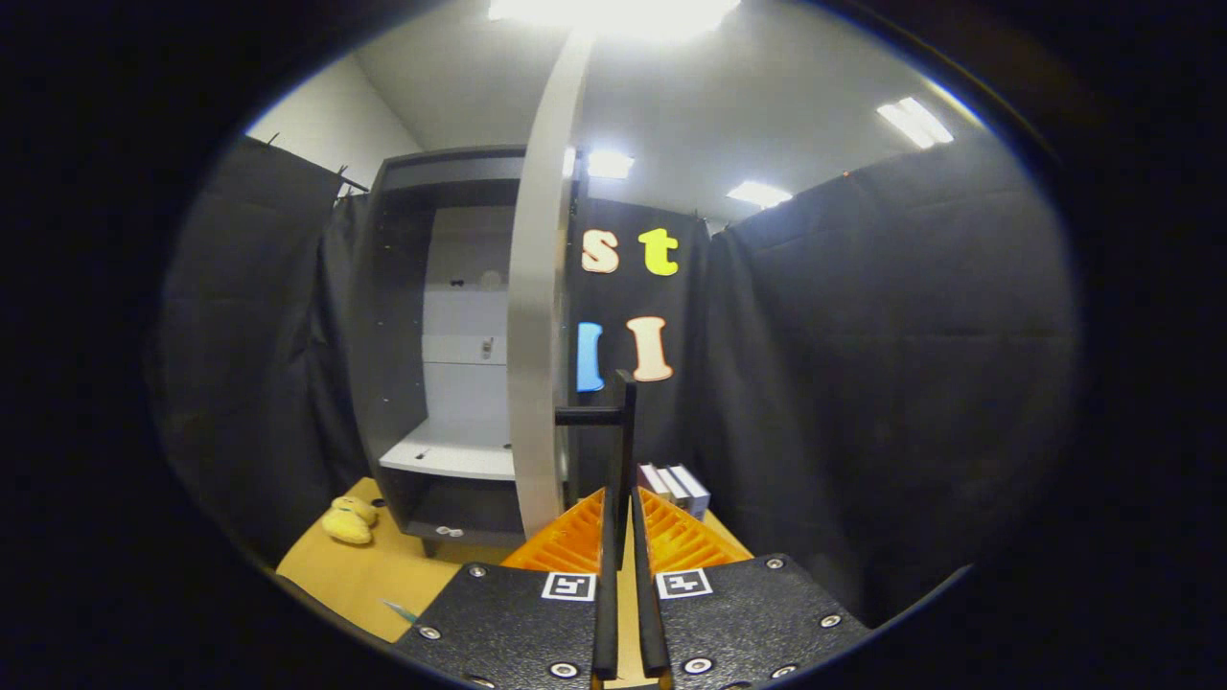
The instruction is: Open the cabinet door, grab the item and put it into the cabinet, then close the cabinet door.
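**Cabinet door open, handle in the grip**

A yellow plush toy (349,520) lies on the table (383,575), left of the cabinet (422,345) and well apart from the fingers. The cabinet door (539,316) stands swung out, edge-on. The hand-held gripper (624,522) is clamped on the door's dark handle (623,422). Small boxes (677,487) sit beyond, to the right.

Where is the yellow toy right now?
In the gripper view, the yellow plush toy lies on the tan table, just left of the open cabinet's base, well away from the gripper clamped on the door handle.
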The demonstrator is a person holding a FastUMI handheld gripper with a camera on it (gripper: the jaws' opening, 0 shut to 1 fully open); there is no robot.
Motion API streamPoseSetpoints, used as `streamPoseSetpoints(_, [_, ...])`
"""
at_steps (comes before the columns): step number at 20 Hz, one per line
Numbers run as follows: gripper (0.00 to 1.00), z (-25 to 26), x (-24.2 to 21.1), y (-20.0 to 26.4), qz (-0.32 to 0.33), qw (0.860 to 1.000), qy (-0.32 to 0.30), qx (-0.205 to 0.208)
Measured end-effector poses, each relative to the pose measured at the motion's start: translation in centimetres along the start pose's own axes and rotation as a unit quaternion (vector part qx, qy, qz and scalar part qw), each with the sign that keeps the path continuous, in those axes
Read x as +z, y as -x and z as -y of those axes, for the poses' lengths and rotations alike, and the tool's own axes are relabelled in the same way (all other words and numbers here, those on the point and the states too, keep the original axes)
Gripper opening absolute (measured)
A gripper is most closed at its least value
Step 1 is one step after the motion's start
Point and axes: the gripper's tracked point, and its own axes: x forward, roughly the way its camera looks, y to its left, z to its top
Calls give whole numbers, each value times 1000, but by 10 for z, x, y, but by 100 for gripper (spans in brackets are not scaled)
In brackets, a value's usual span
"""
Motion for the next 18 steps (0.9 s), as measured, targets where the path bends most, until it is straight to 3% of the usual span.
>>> streamPoseSetpoints(1, [10,9,0,1,2,1000,5,-23])
streamPoseSetpoints(4, [30,4,7,21,16,999,-4,-29])
streamPoseSetpoints(7, [73,0,22,36,55,998,1,-37])
streamPoseSetpoints(9, [92,-12,37,48,91,995,-2,-39])
streamPoseSetpoints(14, [93,-64,52,67,164,986,-30,-8])
streamPoseSetpoints(18, [93,-145,7,49,136,988,-53,51])
